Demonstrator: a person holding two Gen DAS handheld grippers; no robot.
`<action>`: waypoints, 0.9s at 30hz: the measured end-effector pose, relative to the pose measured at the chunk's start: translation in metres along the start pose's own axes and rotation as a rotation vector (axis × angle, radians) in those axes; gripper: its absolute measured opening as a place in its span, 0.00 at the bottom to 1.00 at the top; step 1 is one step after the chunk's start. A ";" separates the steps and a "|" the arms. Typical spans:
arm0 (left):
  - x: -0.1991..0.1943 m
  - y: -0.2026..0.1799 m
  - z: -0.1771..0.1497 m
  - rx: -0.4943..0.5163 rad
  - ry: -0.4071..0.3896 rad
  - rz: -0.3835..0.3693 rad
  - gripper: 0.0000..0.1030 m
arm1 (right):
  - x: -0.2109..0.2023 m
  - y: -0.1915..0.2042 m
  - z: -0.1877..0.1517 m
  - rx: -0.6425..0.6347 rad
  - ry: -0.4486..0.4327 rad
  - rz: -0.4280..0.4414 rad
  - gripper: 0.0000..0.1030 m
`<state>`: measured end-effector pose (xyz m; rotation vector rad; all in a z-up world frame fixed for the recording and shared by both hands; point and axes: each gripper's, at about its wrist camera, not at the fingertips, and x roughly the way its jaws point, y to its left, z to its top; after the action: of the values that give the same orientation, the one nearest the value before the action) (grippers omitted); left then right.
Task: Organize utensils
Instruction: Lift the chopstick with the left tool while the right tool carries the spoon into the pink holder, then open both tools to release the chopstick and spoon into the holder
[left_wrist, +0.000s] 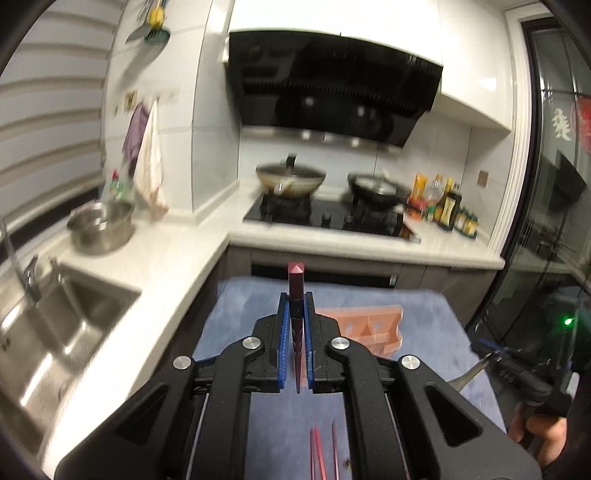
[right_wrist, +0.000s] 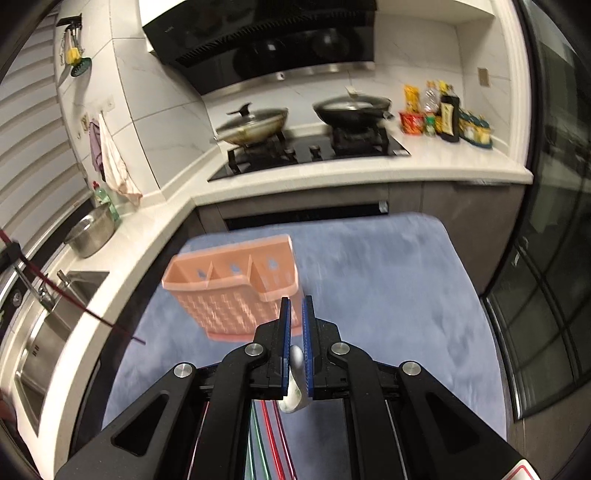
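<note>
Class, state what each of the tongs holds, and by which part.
Left tongs: a dark red chopstick, gripped near its thick end. Right tongs: a metal spoon, gripped on its handle.

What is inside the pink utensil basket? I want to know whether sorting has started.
The pink utensil basket shows three empty upper compartments; their bottoms are hidden by its walls.

The left gripper (left_wrist: 295, 314) pinches a dark red chopstick (left_wrist: 296, 291) upright between its blue pads (left_wrist: 283, 332). Behind it a pink utensil caddy (left_wrist: 369, 325) sits on the blue mat (left_wrist: 424, 314). At right, the right gripper (left_wrist: 487, 356) carries what looks like a spoon (left_wrist: 466, 376).
</note>
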<state>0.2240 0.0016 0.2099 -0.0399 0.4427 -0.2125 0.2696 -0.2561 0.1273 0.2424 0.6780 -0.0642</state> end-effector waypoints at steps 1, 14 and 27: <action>0.003 -0.004 0.009 0.003 -0.015 -0.007 0.06 | 0.004 0.003 0.008 -0.009 -0.006 0.002 0.06; 0.089 -0.024 0.048 -0.010 -0.014 -0.014 0.07 | 0.076 0.031 0.084 -0.043 -0.033 0.017 0.06; 0.148 -0.012 0.008 -0.024 0.125 0.001 0.07 | 0.154 0.029 0.064 -0.038 0.094 0.008 0.06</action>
<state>0.3553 -0.0415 0.1555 -0.0497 0.5702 -0.2090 0.4324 -0.2406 0.0845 0.2123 0.7710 -0.0319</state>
